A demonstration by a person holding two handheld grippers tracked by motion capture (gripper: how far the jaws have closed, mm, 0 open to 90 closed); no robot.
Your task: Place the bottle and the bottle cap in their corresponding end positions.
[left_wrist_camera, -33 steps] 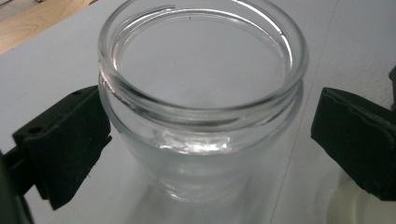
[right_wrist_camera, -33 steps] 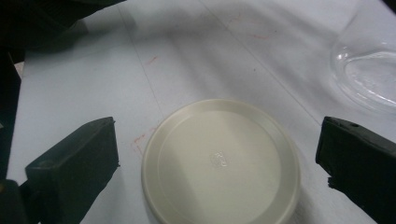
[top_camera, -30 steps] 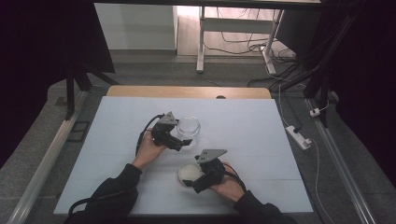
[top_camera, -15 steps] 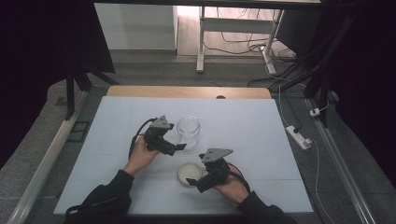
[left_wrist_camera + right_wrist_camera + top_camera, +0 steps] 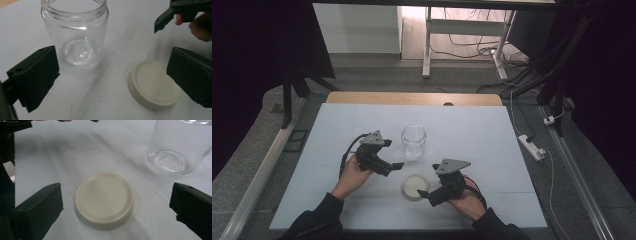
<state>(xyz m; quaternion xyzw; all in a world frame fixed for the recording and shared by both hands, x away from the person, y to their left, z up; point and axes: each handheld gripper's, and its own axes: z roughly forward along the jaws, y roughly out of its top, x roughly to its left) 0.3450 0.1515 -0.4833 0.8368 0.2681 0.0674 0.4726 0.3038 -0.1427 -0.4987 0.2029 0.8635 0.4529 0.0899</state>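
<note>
- Left tongs (image 5: 396, 165): held above the bench (image 5: 337, 120) at the left of the high view, jaws spread wide and holding nothing. They point toward the middle of the bench, with the glass jar (image 5: 413, 140) just beyond and beside their tips. In the left gripper view the jar (image 5: 75, 32) stands upright ahead of the left jaw, its threaded mouth open and uncovered.
- Glass jar: clear, empty, upright, standing on the bench between the two hands and farther from the person than either. It touches neither pair of tongs.
- Lid (image 5: 415, 186): a cream round cap lying flat on the bench, nearer the person than the jar and apart from it. Being round, it has no long axis, so a grasp across any diameter should serve.
- Right tongs (image 5: 426, 198): jaws wide and empty, set low at the lid's right edge. In the right gripper view the lid (image 5: 104, 200) lies straight ahead, between the two jaws, touching neither.
- Governing relation: the lid lies nearer the right tongs than the left, already bracketed by their jaws; the left tongs are nearer the jar. The likely next move is a closing of the right tongs on the lid's rim.
</note>
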